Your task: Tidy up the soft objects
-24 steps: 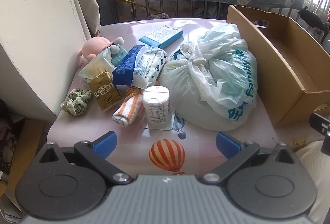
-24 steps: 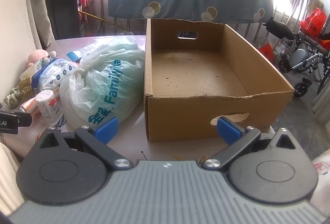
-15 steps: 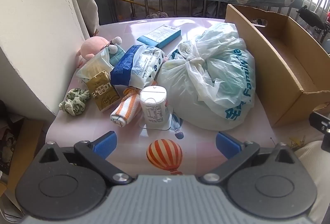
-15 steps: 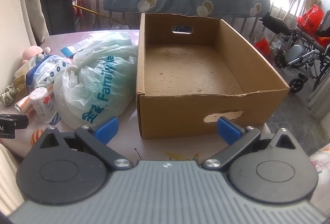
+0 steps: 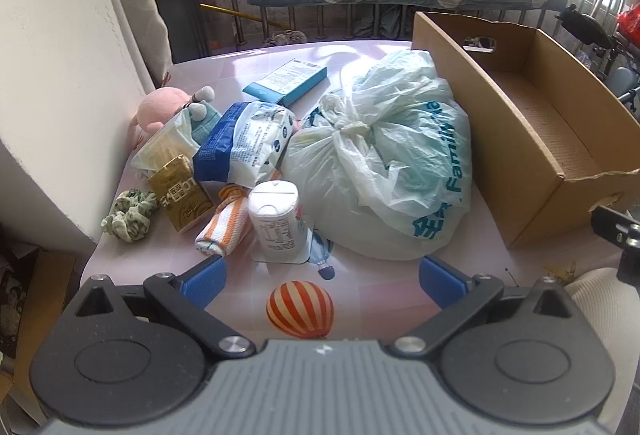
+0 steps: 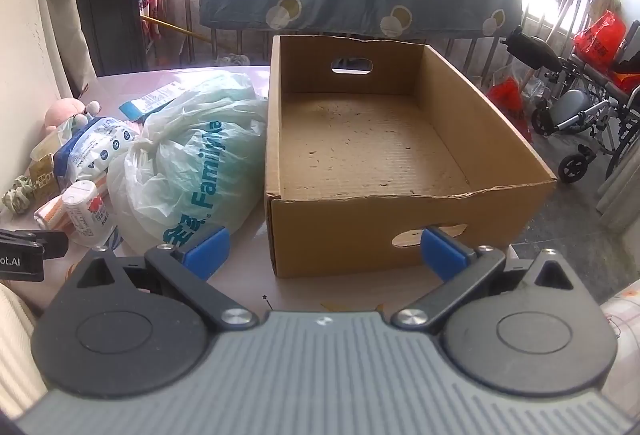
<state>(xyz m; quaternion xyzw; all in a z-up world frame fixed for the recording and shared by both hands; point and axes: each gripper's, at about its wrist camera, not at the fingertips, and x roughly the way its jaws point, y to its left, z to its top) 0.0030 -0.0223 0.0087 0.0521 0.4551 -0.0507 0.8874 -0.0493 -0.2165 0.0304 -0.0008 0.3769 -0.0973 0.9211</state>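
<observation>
While both my left tongs and right tongs gape empty, the knotted pale-green plastic bag sits at twelve o'clock.

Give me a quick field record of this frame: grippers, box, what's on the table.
left hand-held gripper: open, nothing between the fingers, over the near table edge
right hand-held gripper: open, empty, facing the box
cardboard box: open top, nothing inside, to the right of the bag
tied plastic bag: knotted, lying against the box wall
plush toy: pink, by the wall at the far left
scrunchie: green, near left edge
rolled cloth: orange and white stripes, beside the white canister
table: pink, balloon print
</observation>
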